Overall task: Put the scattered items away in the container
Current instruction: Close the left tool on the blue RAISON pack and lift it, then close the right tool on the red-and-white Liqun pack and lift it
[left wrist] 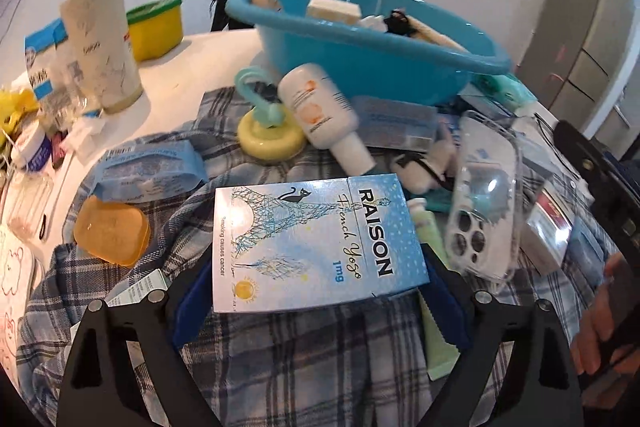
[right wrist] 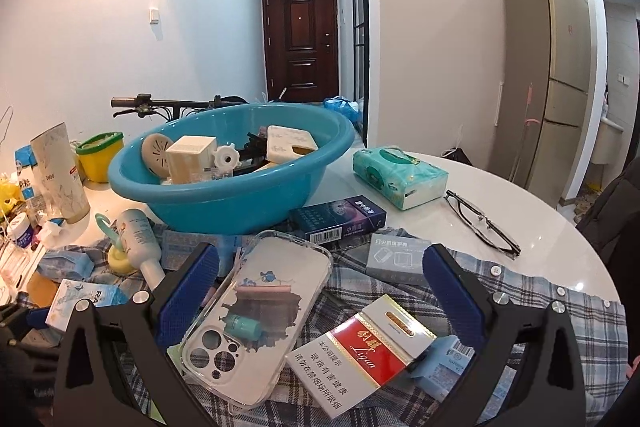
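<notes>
Clutter rings the blue basin [right wrist: 224,187]: left fingers [left wrist: 192,303] pinch the Raison box [left wrist: 316,243], right fingers [right wrist: 192,287] spread over the phone case [right wrist: 260,311].

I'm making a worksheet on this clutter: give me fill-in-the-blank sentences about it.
1. The left hand-held gripper grips a box printed ____.
2. The basin is coloured ____.
3. The glasses lie on the white table, ____ the plaid cloth.
4. Between the right hand-held gripper fingers lies a clear phone ____.

Missing: RAISON; blue; off; case

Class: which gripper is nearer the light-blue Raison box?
Left. The left gripper grips the Raison box; the right gripper hovers apart, over the phone case.
</notes>
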Action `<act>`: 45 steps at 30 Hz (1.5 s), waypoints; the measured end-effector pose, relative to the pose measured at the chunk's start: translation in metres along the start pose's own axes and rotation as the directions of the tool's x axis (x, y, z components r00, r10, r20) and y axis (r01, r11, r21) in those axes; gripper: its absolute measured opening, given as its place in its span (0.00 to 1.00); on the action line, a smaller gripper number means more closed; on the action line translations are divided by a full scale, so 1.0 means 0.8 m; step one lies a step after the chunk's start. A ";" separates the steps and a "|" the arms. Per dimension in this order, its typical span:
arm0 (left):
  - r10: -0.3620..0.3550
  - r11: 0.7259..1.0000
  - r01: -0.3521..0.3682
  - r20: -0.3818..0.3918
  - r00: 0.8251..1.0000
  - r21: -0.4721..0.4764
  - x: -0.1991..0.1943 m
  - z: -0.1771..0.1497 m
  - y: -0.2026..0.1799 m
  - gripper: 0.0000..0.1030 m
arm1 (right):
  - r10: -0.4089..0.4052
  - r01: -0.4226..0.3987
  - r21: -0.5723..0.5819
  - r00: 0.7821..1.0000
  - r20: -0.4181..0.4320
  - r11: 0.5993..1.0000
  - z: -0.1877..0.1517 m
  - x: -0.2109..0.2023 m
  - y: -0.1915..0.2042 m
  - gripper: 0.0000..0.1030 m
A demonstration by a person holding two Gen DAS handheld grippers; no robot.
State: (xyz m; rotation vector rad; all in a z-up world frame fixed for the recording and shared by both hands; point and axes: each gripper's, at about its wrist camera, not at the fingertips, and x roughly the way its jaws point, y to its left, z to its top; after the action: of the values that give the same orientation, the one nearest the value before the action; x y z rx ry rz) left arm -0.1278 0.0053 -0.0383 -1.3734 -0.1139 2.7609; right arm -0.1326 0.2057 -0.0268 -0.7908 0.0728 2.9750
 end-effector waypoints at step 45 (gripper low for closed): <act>-0.003 0.998 0.003 0.001 1.000 -0.057 -0.038 -0.020 0.016 0.88 | 0.078 -0.089 -0.024 0.955 -0.286 0.996 -0.046 -0.038 -0.049 0.99</act>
State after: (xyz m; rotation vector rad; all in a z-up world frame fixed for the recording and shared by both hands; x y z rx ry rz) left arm -0.0968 -0.0095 -0.0252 -1.3830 -0.1960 2.7767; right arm -0.0852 0.2408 -0.0451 -1.2471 0.0662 2.9224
